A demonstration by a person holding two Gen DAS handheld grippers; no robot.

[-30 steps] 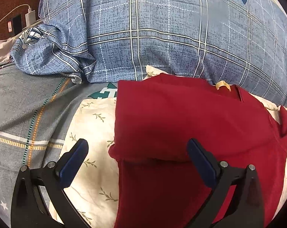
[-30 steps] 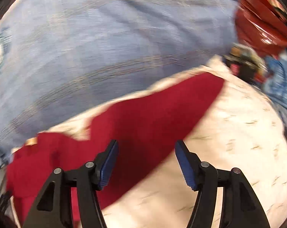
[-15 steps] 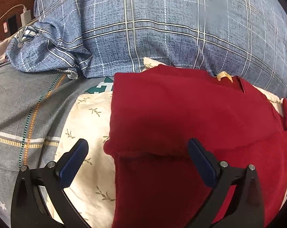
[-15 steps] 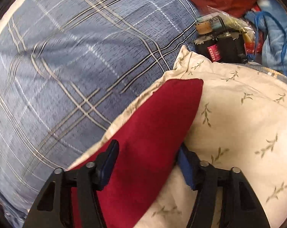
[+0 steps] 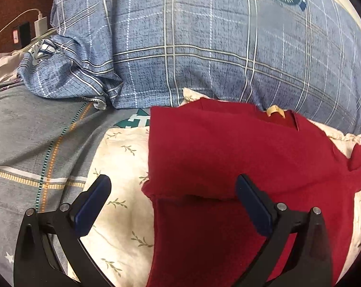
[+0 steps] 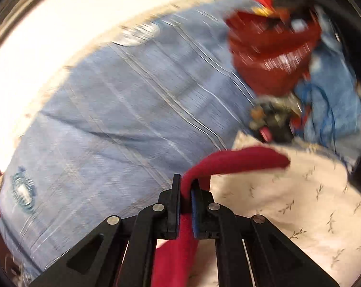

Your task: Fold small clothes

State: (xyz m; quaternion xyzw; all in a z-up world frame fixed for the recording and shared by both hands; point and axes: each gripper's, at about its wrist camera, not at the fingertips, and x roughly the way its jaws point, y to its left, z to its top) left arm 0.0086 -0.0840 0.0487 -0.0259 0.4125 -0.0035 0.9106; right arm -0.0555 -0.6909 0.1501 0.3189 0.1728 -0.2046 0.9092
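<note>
My right gripper has just clenched its jaws on the red shirt's edge. Left gripper hovers w/ jaws released over shirt on floral pillow.

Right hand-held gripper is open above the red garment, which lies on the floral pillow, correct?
Not quite. The right hand-held gripper is shut on the red garment, as the right wrist view shows. The garment does lie on the floral pillow.
</note>
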